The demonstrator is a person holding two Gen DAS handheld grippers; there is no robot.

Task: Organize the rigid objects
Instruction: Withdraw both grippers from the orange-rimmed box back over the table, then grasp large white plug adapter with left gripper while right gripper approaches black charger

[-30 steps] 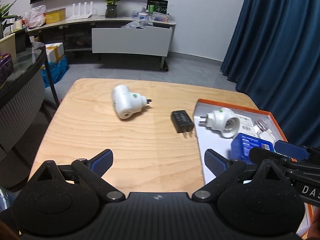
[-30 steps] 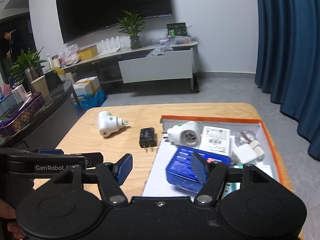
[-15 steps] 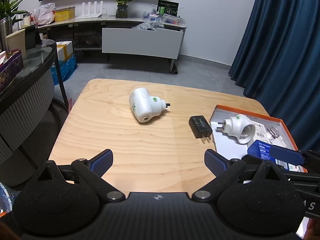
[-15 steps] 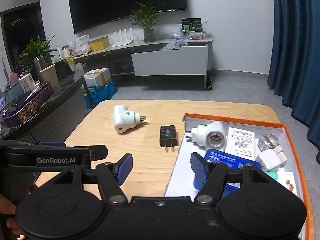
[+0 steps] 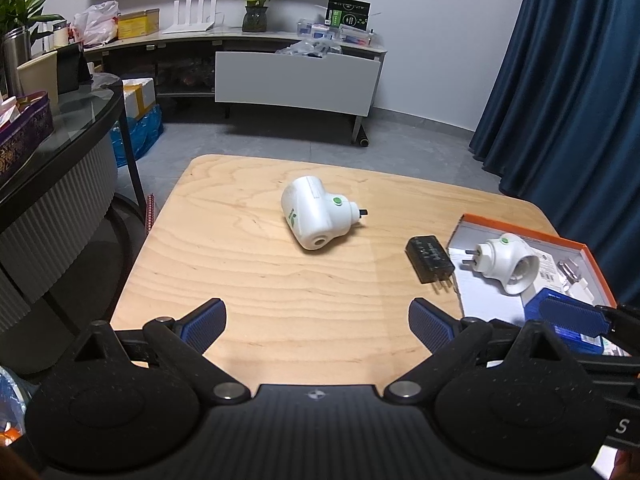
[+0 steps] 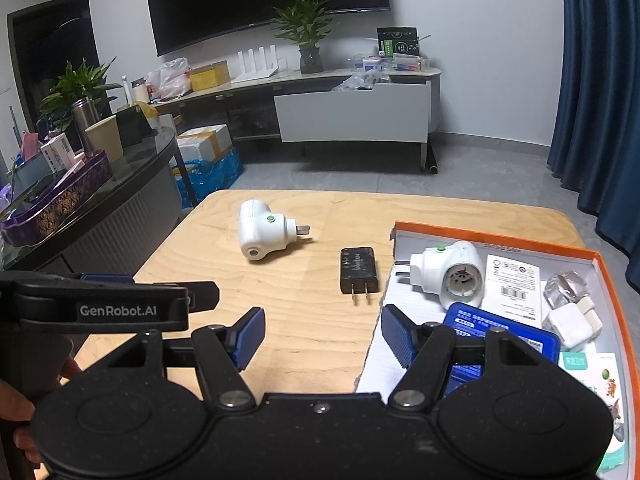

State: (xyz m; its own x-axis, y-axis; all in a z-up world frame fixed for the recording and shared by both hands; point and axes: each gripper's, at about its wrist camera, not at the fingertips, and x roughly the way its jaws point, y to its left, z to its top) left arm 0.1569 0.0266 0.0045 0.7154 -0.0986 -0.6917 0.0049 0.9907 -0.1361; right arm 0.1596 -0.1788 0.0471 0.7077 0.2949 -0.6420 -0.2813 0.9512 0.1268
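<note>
I am carrying two matte black, speckled tongs: my left gripper and right gripper are showing ribbed blue pads, silver pivot screws, round housings, and white "GenRobot.AI" lettering.

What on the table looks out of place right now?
Two items lie outside the orange-rimmed box: a white plug-in adapter on its side on the bare wood, and a black charger flat beside the box's left edge, prongs toward the camera. Nothing looks spilled or damaged. Both grippers are open and empty.
</note>
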